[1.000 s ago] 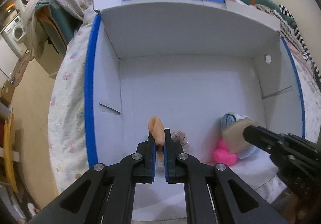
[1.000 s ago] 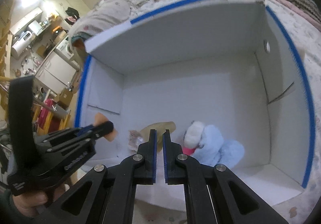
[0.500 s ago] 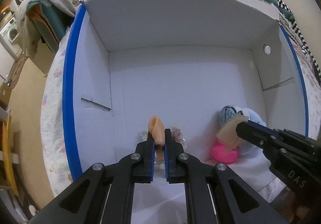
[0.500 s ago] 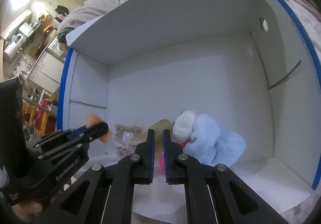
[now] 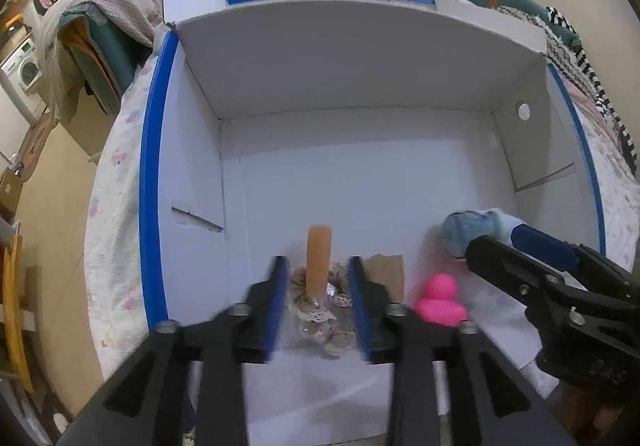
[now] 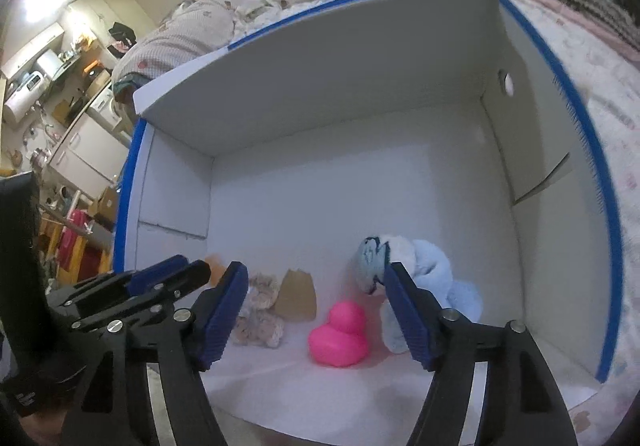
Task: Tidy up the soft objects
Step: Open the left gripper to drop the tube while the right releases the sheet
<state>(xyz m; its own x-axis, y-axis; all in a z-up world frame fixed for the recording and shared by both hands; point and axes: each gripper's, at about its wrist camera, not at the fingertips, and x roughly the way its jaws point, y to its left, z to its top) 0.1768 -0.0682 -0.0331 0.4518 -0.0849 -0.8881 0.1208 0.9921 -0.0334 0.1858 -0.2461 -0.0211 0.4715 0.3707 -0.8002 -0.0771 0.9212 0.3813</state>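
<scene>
One orange piece [image 5: 319, 260] between left tongs [image 5: 319, 300]

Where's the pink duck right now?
In the right wrist view, the pink duck sits on the white box's floor near the front, between the tan pad and blue plush.

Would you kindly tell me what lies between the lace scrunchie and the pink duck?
A tan sponge piece stands between scrunchie and duck, clearest in the right wrist view.
</scene>
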